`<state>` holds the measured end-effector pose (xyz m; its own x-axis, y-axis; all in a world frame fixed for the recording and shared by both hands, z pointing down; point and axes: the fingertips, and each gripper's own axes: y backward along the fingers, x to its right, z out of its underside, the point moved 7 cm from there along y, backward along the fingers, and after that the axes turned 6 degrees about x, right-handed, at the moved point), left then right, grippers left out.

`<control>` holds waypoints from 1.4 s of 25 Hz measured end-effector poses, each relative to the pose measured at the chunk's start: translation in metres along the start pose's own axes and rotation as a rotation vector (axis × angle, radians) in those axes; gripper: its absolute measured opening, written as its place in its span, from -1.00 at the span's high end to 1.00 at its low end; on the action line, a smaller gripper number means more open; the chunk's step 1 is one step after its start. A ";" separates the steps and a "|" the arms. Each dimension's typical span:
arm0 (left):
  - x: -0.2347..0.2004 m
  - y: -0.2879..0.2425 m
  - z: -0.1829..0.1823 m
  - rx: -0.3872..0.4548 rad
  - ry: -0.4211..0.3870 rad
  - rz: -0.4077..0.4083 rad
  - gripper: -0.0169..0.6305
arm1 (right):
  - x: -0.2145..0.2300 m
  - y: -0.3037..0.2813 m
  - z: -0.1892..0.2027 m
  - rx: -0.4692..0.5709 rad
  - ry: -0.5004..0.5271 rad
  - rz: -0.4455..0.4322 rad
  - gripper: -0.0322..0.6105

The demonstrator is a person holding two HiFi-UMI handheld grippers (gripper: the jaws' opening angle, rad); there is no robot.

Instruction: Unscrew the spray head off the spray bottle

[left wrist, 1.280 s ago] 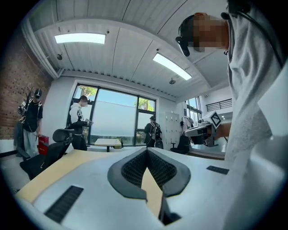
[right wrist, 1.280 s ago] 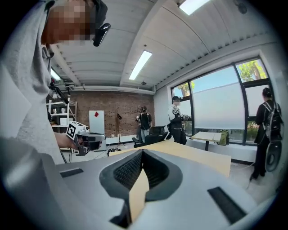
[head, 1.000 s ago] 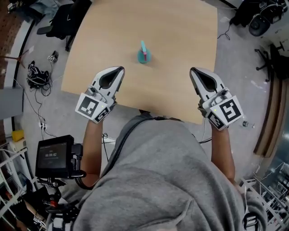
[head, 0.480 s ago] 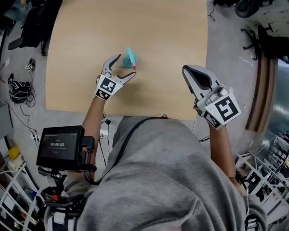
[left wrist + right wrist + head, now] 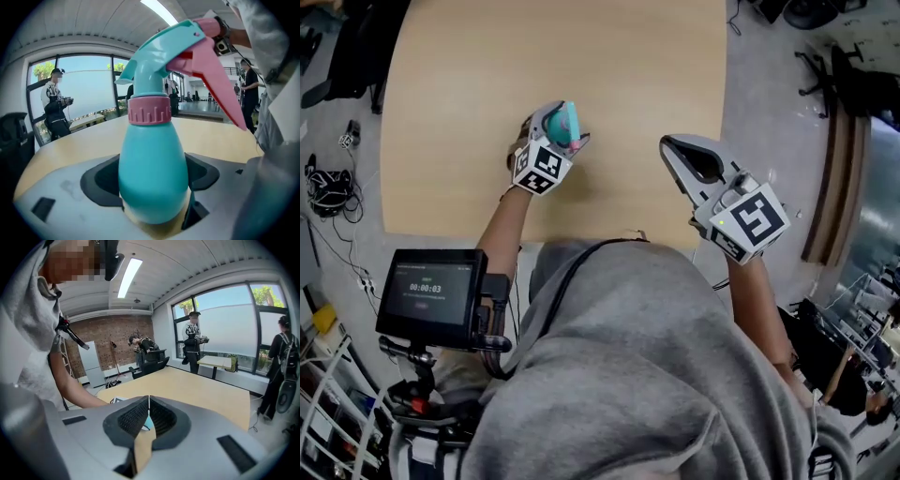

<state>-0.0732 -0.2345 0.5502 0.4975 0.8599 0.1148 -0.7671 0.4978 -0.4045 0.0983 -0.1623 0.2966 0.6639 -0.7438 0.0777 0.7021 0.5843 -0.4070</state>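
While my right gripper (image 5: 667, 142) hovers, jaws pressed together on nothing, my left gripper (image 5: 555, 129), jaws just spread wide, flanks the teal plastic spray bottle (image 5: 152, 173), seemingly without squeezing.

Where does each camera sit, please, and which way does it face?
Head view: on the person's head, facing down at the table; left gripper, right gripper show.
Left gripper view: on that gripper, facing the spray bottle between its just-opened jaws.
Right gripper view: on that gripper, facing across the table; shut jaws, an arm show.
Shared: head and left gripper views show the spray bottle.
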 end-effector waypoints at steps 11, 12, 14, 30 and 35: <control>0.035 0.027 -0.080 -0.170 -0.427 -0.146 -0.24 | -0.010 -0.107 0.037 -0.331 -0.297 -0.149 -0.02; 0.035 0.027 -0.085 -0.175 -0.447 -0.160 -0.24 | -0.010 -0.109 0.041 -0.372 -0.294 -0.158 -0.01; 0.032 0.028 -0.092 -0.176 -0.469 -0.176 -0.24 | -0.008 -0.110 0.044 -0.403 -0.281 -0.135 0.40; 0.079 0.073 -0.088 0.139 -0.213 0.499 -0.21 | -0.078 -0.054 0.061 -0.168 2.116 -1.034 0.48; 0.059 0.056 -0.088 0.125 -0.071 0.288 -0.22 | -0.041 -0.076 0.036 -0.284 1.642 -0.816 0.06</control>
<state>-0.0510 -0.1655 0.4544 0.2266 0.9710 0.0766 -0.9183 0.2392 -0.3154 0.0271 -0.1647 0.3570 -0.7811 -0.4092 -0.4717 0.5060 0.0278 -0.8621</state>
